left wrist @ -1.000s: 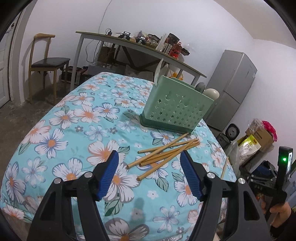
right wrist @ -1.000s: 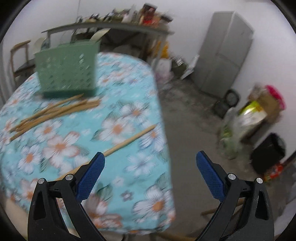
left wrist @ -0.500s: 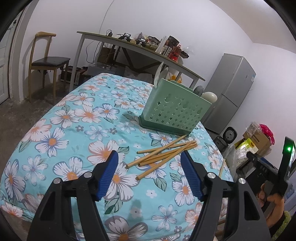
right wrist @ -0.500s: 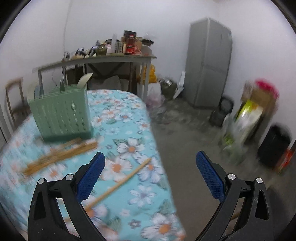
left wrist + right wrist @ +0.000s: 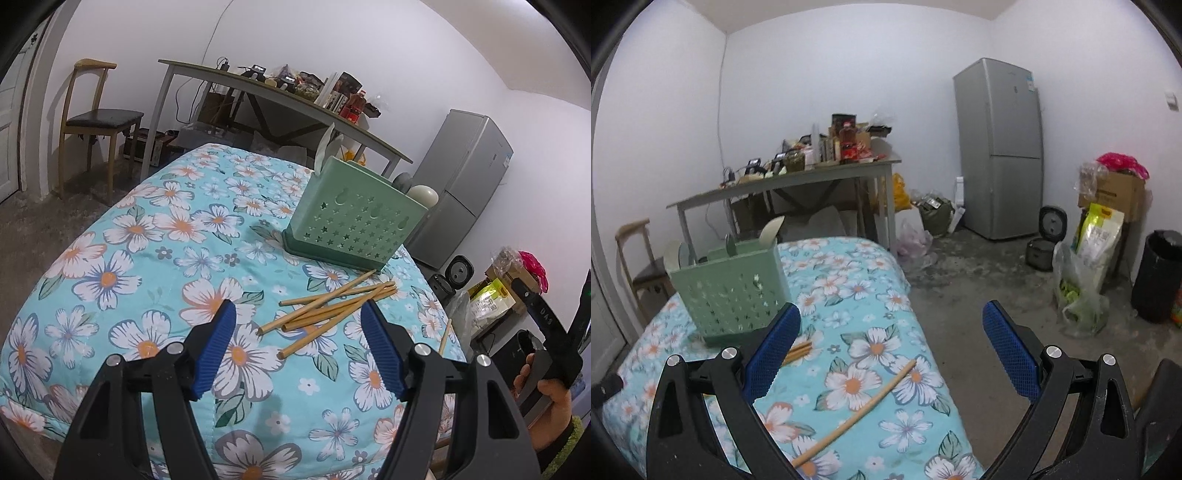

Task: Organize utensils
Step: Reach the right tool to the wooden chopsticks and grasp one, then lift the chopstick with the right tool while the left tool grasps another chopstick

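Several wooden chopsticks [image 5: 328, 308] lie in a loose pile on the floral tablecloth [image 5: 155, 258], in front of a green perforated utensil holder [image 5: 354, 221] that holds spoons. My left gripper [image 5: 299, 347] is open and empty, just short of the pile. One single chopstick [image 5: 857, 413] lies apart near the table's right edge. My right gripper [image 5: 890, 350] is open and empty, above that edge, with the holder [image 5: 731, 291] to its left. The right gripper's handle [image 5: 550, 350] shows at the far right of the left wrist view.
A grey side table [image 5: 798, 177] with clutter stands behind. A wooden chair [image 5: 99, 122] is at back left. A grey fridge [image 5: 1001, 147], a rice cooker [image 5: 1045, 240], bags, a cardboard box [image 5: 1115, 192] and a black bin [image 5: 1160, 273] stand on the floor at right.
The right gripper has tilted up and swung, so its view now takes in the room and the table's right edge. The left gripper has barely shifted. Both stay open.
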Demonstrator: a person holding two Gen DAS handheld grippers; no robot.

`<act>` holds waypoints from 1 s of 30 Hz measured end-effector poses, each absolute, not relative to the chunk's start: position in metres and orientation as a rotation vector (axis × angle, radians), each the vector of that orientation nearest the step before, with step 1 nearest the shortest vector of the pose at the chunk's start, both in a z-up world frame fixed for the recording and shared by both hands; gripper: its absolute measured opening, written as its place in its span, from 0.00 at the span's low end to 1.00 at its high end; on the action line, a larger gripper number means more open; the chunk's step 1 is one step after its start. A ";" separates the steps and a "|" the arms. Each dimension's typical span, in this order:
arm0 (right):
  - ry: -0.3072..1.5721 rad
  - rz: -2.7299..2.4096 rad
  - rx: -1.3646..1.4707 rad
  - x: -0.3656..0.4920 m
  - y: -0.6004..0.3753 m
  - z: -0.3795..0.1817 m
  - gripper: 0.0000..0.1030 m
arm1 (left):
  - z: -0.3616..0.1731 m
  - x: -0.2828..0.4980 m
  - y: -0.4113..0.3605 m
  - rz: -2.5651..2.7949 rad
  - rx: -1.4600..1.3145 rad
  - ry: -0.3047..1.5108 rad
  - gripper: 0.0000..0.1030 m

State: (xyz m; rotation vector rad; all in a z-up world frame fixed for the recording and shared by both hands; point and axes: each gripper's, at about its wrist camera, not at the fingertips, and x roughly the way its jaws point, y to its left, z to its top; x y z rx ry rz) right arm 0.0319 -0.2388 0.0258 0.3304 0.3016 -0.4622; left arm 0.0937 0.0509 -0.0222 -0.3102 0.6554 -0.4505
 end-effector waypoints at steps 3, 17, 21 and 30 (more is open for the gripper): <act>0.358 -0.362 0.406 0.035 -0.244 0.018 0.92 | -0.022 0.094 0.051 -0.448 -0.312 0.657 0.66; 0.714 -0.045 1.116 0.076 -0.298 -0.067 0.68 | -0.026 0.098 0.049 -0.443 -0.306 0.674 0.66; 0.741 -0.068 1.198 0.091 -0.310 -0.085 0.58 | -0.028 0.099 0.048 -0.438 -0.298 0.682 0.66; 0.773 -0.097 1.200 0.122 -0.327 -0.102 0.33 | -0.032 0.105 0.037 -0.412 -0.244 0.703 0.66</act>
